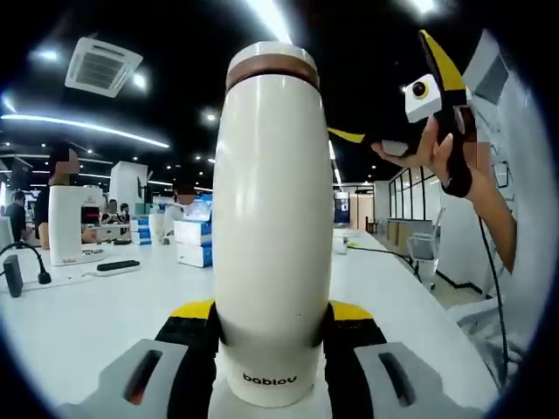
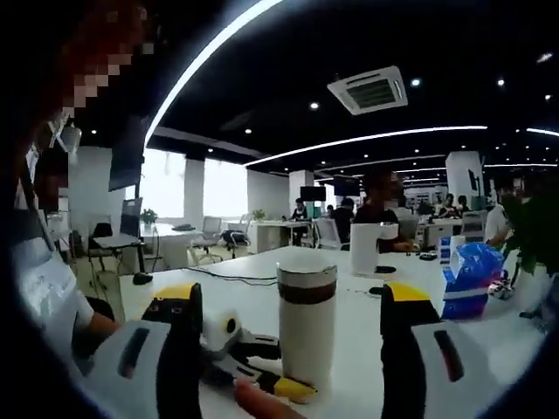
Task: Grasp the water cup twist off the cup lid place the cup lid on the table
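Left claw (image 1: 271, 349): I have it clamped on the water cup (image 1: 272, 227), jaws pressed against the lower body on both sides. The cup stands upright between them, the printed name just above its base.

Cup position: in the right gripper view the water cup (image 2: 307, 323) stands over the white counter (image 2: 349, 262), with my left claw (image 2: 249, 362) reaching in from the lower left. I cannot tell whether the base rests on the counter or is lifted just clear.

Cup lid (image 1: 272, 63): on the cup, a pale cap above a brown band. Not yet twisted off.

Right claw (image 2: 288, 349): jaws spread wide, gripping nothing. The cup sits between them in that view but well ahead, untouched. In the left gripper view the right claw (image 1: 437, 96) hangs up and to the right of the lid, apart from it.

Risk, slip: my hold is low on a smooth, tall body. I judge that torque at the lid could spin the cup inside the left jaws instead of loosening the thread.

Risk, tilt: pushing sideways at the top could lever the cup over.

Risk, misaligned grab: closing off-centre on the rounded lid could make it skid out.

Risk, drop: a freed lid could roll on the counter.
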